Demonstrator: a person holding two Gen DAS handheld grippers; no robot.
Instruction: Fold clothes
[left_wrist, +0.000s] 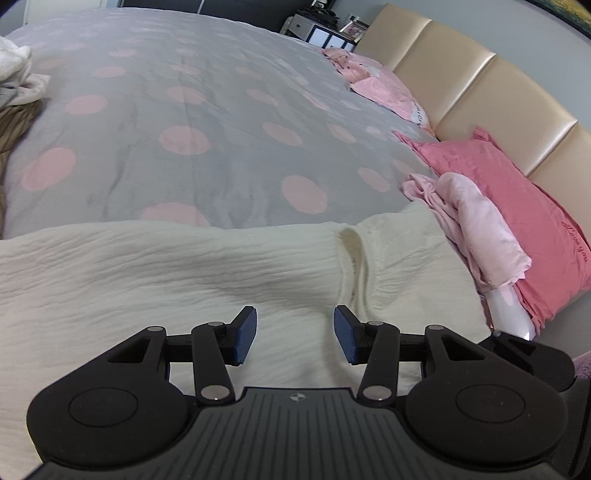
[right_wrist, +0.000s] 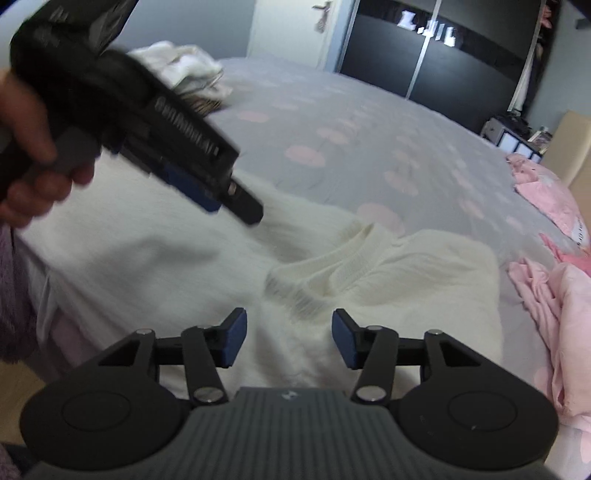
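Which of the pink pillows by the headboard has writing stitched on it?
The dark pink pillow, nearest the left hand-held gripper, with "Love you" on its corner. The pale pink pillow farther along the headboard shows only a printed label.

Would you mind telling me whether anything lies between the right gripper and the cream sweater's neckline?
Nothing visible does. The right gripper hangs with open jaws just short of the ribbed neckline of the cream sweater; the left gripper is off to the side.

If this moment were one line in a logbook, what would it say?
task: fold clothes | garment: cream sweater flat on bed | left gripper: open, above sweater body, empty | right gripper: open, near collar, empty
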